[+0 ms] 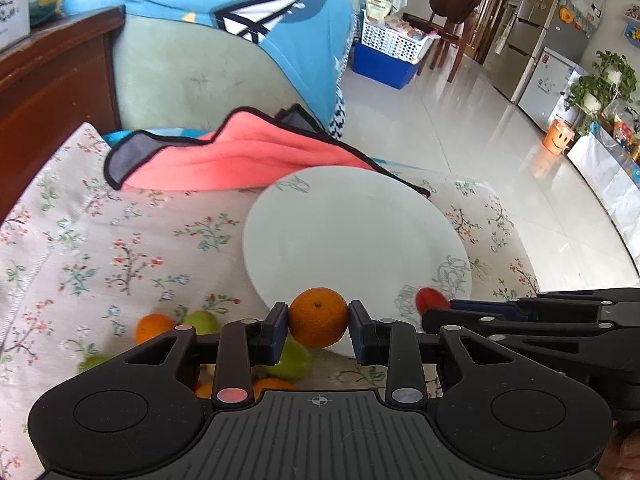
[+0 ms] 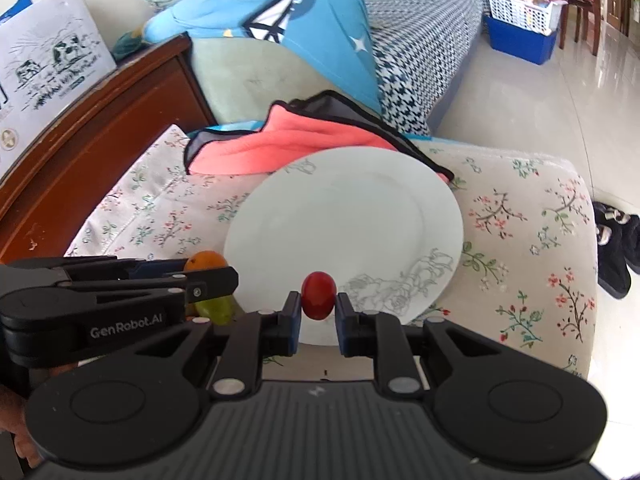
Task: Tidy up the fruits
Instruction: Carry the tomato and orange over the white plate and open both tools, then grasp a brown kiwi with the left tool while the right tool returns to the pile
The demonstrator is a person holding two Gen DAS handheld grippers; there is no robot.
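My left gripper [image 1: 318, 318] is shut on an orange tangerine [image 1: 318, 317], held over the near rim of a white plate [image 1: 352, 232] on a floral cloth. My right gripper [image 2: 319, 300] is shut on a small red tomato [image 2: 318, 295], also above the plate's [image 2: 344, 216] near edge. In the left wrist view the right gripper [image 1: 436, 312] reaches in from the right with the red tomato [image 1: 430, 299] at its tip. In the right wrist view the left gripper [image 2: 224, 276] comes in from the left, the tangerine [image 2: 206, 261] partly hidden behind it. The plate's bowl holds nothing.
Loose fruit lies on the cloth left of the plate: an orange one [image 1: 154, 327] and green ones [image 1: 202, 321], [image 1: 294, 362], [image 2: 216, 307]. A pink towel [image 1: 240, 156] lies behind the plate. A wooden cabinet [image 1: 52, 92] stands at left, tiled floor [image 1: 480, 140] at right.
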